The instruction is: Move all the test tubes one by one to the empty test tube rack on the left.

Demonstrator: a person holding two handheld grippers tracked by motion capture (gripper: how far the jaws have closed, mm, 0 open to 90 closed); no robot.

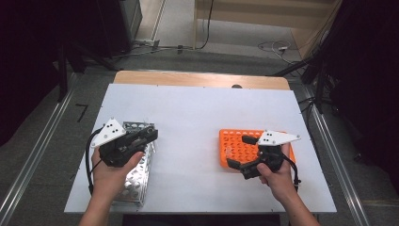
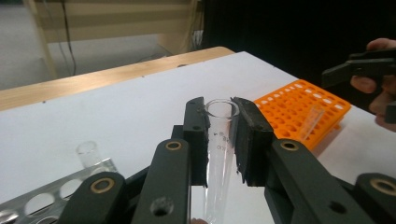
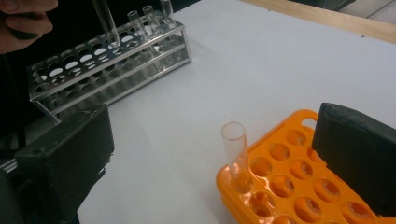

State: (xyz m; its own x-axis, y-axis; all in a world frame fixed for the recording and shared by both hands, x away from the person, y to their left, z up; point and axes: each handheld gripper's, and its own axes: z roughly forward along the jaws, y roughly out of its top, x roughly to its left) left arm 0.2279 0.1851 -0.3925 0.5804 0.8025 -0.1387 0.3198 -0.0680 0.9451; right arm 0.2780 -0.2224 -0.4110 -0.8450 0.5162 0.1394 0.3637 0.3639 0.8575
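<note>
My left gripper point(image 1: 151, 135) hovers over the far end of a metal test-tube rack point(image 1: 136, 181) at the table's left. Its jaws are shut on a clear test tube point(image 2: 218, 140), held upright near its open rim. In the right gripper view that tube point(image 3: 105, 21) hangs above the metal rack point(image 3: 70, 79). My right gripper point(image 1: 240, 151) is open over the near left part of an orange rack point(image 1: 235, 141). One clear tube point(image 3: 236, 154) stands in a corner hole of the orange rack point(image 3: 289, 186), between the wide-apart jaws without touching them.
Up to three more tubes point(image 3: 149, 18) stand at the metal rack's far end, and one point(image 2: 88, 154) shows beside my left jaws. The white table top point(image 1: 197, 108) lies bare between the racks. A wooden strip point(image 1: 197, 79) runs along the far edge.
</note>
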